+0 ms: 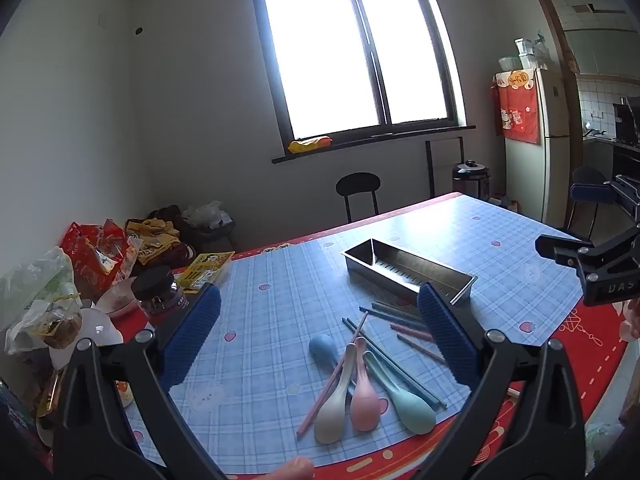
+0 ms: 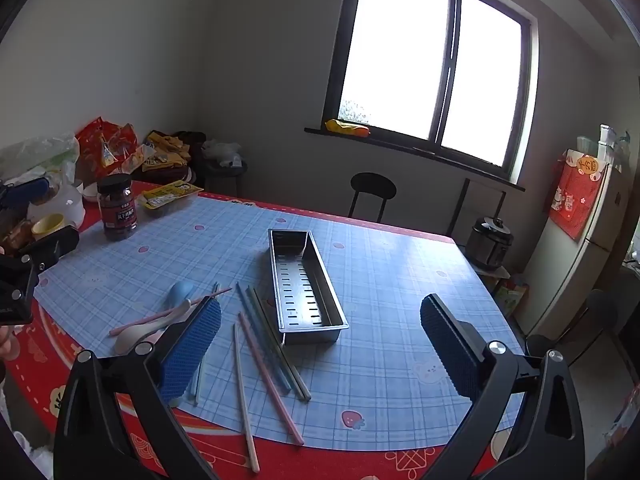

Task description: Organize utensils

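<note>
Left gripper [image 1: 318, 330]: we hold it above the near table edge, jaws spread wide, nothing between the blue pads.
Right gripper [image 2: 320, 338]: ours too, jaws wide apart, empty, hovering over the mat.
Spoons [image 1: 362, 392]: we see four in the left view, cream, pink, green and blue, bunched together on the mat, bowls mostly toward us.
Chopsticks [image 2: 268, 372]: we count several loose sticks, pink, cream and grey-green, scattered beside the spoons; one pink stick lies across the spoons.
Tray [image 2: 302, 288]: long steel box with a slotted floor, empty, just beyond the chopsticks, near the mat's middle.
Mat [image 2: 400, 300]: blue check, laid over a red tablecloth [image 2: 40, 356].
Jar [image 2: 118, 208]: dark lid, red label, upright at the far left of the table, well apart from the tray.
Bags [image 2: 108, 148]: we note red and clear snack bags piled behind the jar.
Chair [image 2: 372, 192]: black, past the far edge.
Window [image 2: 432, 68]: bright, on the back wall.
</note>
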`<state>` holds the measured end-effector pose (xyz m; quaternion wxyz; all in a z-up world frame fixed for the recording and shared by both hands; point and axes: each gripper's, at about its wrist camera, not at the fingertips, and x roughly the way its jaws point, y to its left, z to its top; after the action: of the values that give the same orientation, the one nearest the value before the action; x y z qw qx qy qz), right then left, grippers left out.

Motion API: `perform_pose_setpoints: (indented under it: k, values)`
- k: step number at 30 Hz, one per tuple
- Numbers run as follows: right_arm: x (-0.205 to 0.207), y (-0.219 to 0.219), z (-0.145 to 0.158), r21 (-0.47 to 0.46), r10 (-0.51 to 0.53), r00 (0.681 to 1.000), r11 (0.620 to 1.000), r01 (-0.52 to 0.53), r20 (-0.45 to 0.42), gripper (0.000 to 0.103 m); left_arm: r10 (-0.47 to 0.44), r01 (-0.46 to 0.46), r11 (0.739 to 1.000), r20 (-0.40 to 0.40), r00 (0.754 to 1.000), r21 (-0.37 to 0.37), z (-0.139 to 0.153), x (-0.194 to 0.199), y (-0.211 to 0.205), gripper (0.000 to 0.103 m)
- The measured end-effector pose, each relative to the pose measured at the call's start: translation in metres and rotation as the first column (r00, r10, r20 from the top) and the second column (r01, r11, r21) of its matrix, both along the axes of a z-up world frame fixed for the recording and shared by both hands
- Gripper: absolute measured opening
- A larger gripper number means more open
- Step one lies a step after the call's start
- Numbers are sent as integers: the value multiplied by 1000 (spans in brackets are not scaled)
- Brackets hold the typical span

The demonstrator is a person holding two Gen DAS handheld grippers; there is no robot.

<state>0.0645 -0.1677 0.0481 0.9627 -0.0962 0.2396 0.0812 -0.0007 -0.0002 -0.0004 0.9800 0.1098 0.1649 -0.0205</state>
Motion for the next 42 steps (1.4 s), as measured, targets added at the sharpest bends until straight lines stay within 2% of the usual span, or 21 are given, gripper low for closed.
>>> perform_pose_setpoints:
  k: [7,8,10,42]
  values:
    - [1,-3,4,0,-3,1000,1000,3,-3,98,-8,8,1000,-8,1000,8,-3,0,-1,97]
    - [1,-4,4,0,-2,1000,1000,2,-3,98,-7,7,1000,-2,1000,3,8,-2,0,97]
    - [-2,-1,2,-5,-1,1000,1000,1,4,98,-12,12,1000,3,1000,3,13,-2,4,97]
    - [-1,-6,4,-16,-31,1000,999,31,-5,98,-3,3,1000,-7,1000,-5,2,-5,0,97]
